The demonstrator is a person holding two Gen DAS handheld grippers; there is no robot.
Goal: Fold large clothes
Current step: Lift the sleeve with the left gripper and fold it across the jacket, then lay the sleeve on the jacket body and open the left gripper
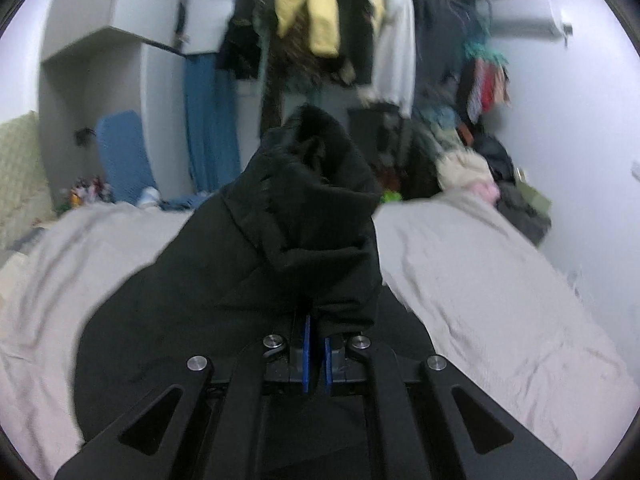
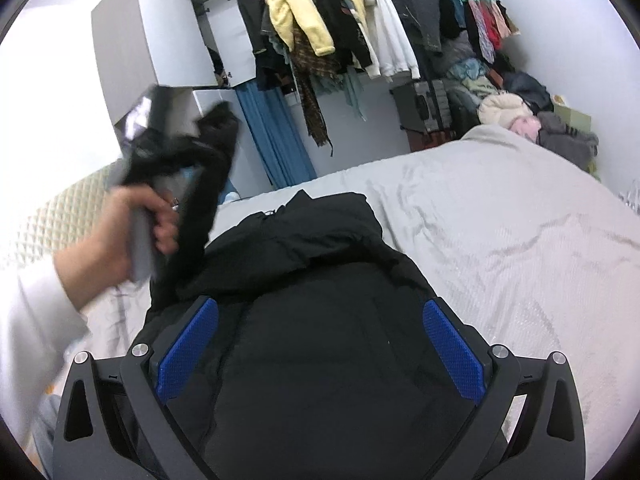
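The left gripper (image 1: pixel 316 354) pinched a bunched fold of the matte black jacket (image 2: pixel 312 320); the right gripper (image 2: pixel 320 352) hung spread over it; the grey bedsheet (image 2: pixel 500 220) lay wrinkled.

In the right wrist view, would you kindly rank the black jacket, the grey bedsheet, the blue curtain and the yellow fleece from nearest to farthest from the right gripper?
1. black jacket, directly between the fingers of the open right gripper.
2. grey bedsheet, under the jacket, stretching right.
3. blue curtain, beyond the bed, left of centre.
4. yellow fleece, hanging on the rail, top centre.
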